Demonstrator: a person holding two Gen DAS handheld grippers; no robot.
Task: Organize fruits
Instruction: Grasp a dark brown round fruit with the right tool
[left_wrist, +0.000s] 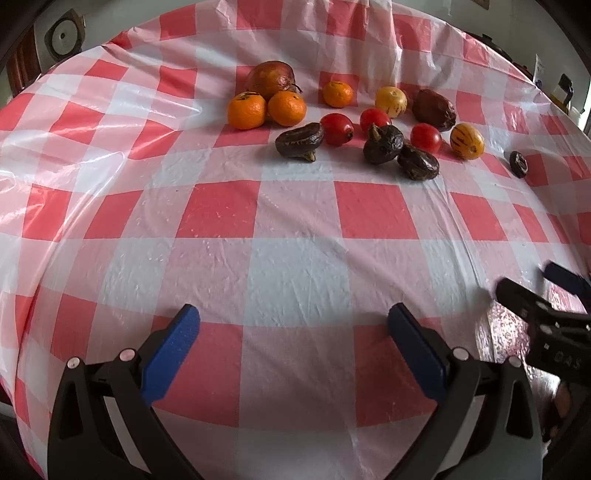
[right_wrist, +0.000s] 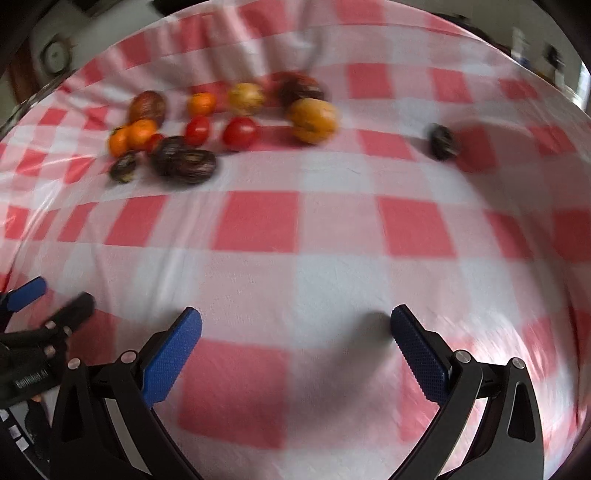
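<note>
Checked tablecloth (left_wrist: 295, 258), fruits (left_wrist: 384, 144) crisp (left view), blurred right view

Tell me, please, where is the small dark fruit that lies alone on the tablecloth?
In both wrist views the small dark fruit lies apart at the far right of the checked tablecloth, to the right of the striped yellow fruit.

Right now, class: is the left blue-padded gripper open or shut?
Open: left blue-padded gripper has its pads wide apart, holding nothing, only checked tablecloth between.

Fruits (left_wrist: 369, 122) clustered, perhaps, on tablecloth (left_wrist: 295, 258)
</note>
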